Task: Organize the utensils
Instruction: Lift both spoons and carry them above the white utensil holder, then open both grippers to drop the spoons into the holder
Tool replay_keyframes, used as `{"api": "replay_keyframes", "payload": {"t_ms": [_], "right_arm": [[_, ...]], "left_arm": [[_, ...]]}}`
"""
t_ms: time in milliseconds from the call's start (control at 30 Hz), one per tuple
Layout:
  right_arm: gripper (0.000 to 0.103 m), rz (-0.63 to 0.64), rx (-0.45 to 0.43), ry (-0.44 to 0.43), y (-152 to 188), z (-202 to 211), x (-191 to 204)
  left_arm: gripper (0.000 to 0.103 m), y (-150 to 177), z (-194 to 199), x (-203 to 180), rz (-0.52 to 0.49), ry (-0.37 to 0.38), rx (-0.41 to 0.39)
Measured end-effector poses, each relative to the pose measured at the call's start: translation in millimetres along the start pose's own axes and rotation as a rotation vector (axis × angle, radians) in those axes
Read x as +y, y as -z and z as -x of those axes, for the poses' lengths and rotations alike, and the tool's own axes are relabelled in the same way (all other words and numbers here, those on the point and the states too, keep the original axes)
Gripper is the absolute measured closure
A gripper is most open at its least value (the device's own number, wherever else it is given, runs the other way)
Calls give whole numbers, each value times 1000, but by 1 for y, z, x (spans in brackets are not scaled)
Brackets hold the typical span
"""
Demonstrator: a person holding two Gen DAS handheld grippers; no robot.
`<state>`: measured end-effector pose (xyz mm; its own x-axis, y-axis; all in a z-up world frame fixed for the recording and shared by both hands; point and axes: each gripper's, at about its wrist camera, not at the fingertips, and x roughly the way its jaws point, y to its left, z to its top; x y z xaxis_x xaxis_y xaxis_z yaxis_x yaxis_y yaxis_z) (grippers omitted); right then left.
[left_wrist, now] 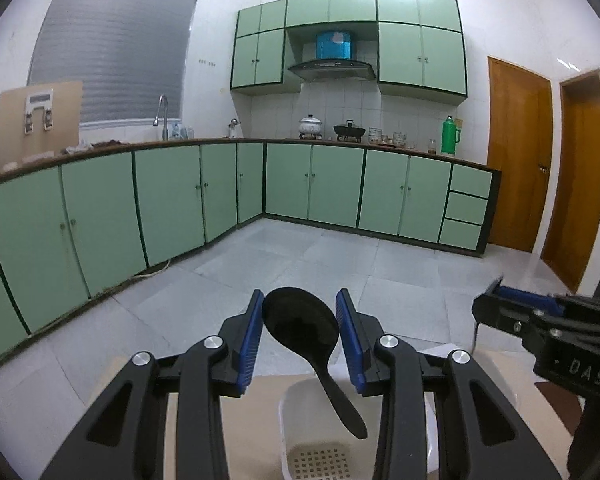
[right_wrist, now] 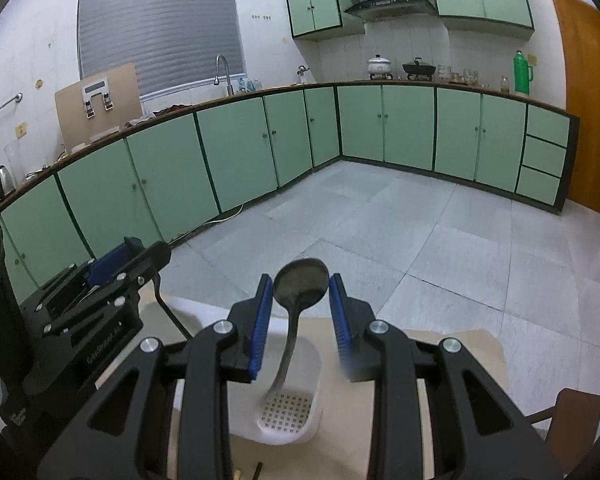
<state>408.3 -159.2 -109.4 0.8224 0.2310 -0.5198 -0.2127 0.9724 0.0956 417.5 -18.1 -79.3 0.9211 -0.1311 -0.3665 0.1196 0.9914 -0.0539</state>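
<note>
A black rice spoon stands handle-down in a white utensil holder, its bowl between the pads of my left gripper, which is open around it without touching. In the right wrist view a metal ladle stands handle-down in the white utensil holder, its bowl between the pads of my right gripper, which is open. The left gripper shows at the left of the right wrist view; the right gripper shows at the right of the left wrist view.
The holder sits on a beige table. A brown chair is at the right. Green kitchen cabinets and a tiled floor lie beyond. A small dark stick lies at the table's near edge.
</note>
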Motion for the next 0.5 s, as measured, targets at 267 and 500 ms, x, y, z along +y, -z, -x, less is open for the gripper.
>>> {"api": "replay_keyframes", "payload": {"t_ms": [267,500], "right_arm": [[53,22,34,-12,12,14,6],[46,-19,46,-20,47,61,-1]], "left_arm": [[47,2,20,14,35,18,7],[37,20,78,30,69,8,14]]}}
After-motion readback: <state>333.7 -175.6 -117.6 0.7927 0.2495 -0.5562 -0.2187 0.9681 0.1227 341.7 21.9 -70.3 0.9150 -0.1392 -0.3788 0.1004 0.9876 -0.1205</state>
